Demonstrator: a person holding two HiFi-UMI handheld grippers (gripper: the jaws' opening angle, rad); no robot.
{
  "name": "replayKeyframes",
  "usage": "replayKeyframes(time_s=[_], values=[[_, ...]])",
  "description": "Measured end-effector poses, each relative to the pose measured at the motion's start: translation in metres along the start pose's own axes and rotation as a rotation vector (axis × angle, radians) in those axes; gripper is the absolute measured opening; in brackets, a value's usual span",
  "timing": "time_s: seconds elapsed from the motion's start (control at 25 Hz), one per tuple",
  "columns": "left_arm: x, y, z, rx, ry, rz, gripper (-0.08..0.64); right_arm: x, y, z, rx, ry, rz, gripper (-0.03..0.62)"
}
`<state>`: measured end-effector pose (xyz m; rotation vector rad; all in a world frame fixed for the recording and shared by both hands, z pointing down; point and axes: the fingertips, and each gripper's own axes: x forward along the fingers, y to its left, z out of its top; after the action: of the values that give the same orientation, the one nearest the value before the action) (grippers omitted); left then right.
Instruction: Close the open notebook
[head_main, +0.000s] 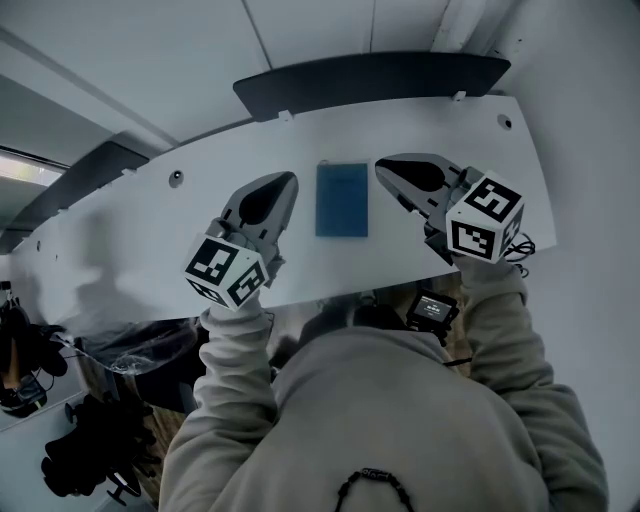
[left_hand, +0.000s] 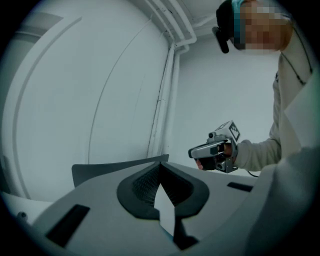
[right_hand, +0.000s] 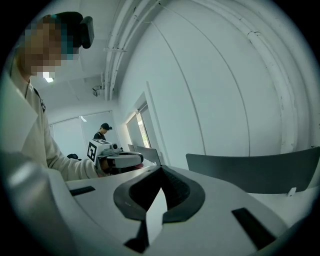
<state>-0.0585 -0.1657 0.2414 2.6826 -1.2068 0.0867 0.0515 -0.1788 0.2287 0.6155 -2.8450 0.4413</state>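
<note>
Flanking the closed notebook (head_main: 341, 199), left gripper (head_main: 286, 182) and right gripper (head_main: 384, 166) hover clear, jaws together.

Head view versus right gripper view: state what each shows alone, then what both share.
Head view only: the blue notebook lying flat on the white table, between the left gripper and right gripper. Right gripper view only: a capped bystander far behind, and the right gripper's jaws seen shut. Shared: both grippers and the left sleeve.
</note>
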Motion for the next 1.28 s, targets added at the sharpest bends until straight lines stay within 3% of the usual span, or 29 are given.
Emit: replayKeyframes(time_s=[0.12,0.48,0.72,1.04,1.28], values=[[0.002,-0.006,-0.006,0.017,0.017,-0.015,-0.005,0.002,0.001,-0.004,0.014,0.006,0.003,0.017],[-0.003,0.002,-0.01,0.025,0.015,0.035,-0.005,0.009,0.008,-0.01,0.037,0.012,0.003,0.017],[-0.003,0.008,-0.031,0.027,0.061,0.058,-0.005,0.018,0.011,-0.026,0.052,0.025,0.009,0.017],[0.001,0.009,-0.046,0.011,0.079,0.017,-0.005,0.027,0.006,-0.041,0.08,0.058,-0.003,0.017],[0.007,0.011,-0.067,-0.003,0.147,-0.005,-0.005,0.034,-0.004,-0.062,0.124,0.092,-0.003,0.017]])
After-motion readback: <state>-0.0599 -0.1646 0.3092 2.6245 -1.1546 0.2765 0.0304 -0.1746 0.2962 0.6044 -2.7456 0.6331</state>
